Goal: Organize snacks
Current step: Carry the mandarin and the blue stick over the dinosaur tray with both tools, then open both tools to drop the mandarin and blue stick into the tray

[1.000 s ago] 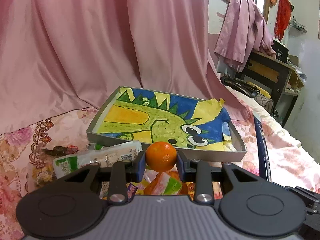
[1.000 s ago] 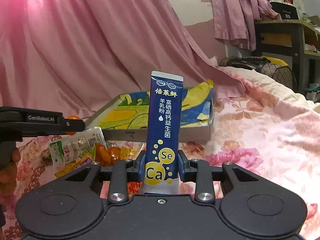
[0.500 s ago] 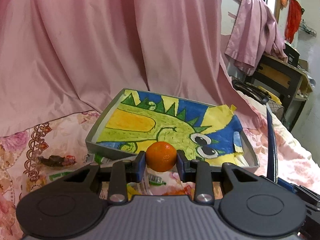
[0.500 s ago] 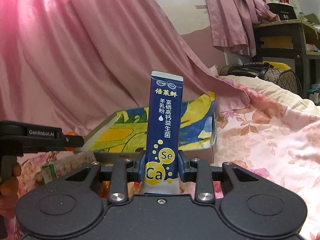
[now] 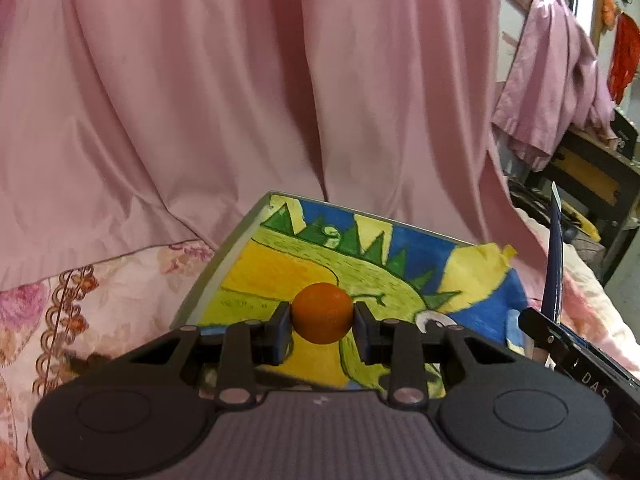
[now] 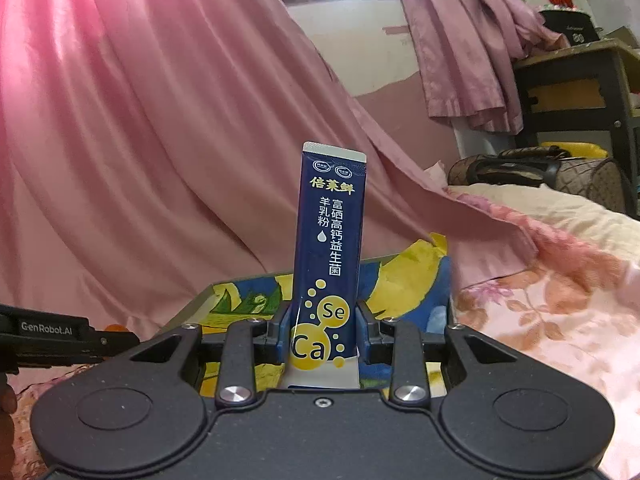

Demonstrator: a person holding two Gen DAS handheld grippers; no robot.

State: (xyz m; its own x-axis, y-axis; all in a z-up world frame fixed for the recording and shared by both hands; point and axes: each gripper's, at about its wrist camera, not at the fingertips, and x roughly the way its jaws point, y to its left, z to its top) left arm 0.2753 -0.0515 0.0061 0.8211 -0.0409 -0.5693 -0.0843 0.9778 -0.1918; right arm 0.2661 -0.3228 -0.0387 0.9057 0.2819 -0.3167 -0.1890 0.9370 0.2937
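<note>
A small orange fruit [image 5: 322, 312] sits pinched between the pads of my left gripper [image 5: 322, 326], hanging over the near part of a grey tray [image 5: 212, 280] lined with a green, yellow and blue dinosaur drawing. My right gripper [image 6: 323, 330] is shut on an upright dark blue powder stick pack [image 6: 330, 248] with yellow Se and Ca dots, held over the same tray [image 6: 188, 312]. In the left wrist view the stick pack [image 5: 555, 264] shows edge-on at the right. The left gripper's arm [image 6: 52, 338] enters the right wrist view from the left.
A pink satin curtain [image 5: 240, 92] hangs right behind the tray. Everything rests on a floral pink bedspread [image 6: 552, 300]. To the right stand a dark wooden desk [image 6: 580, 96] draped with pink cloth and a brown bag [image 6: 560, 176].
Both grippers have moved forward over the tray with their loads. The heap of snack packets seen below them earlier has dropped out of view.
</note>
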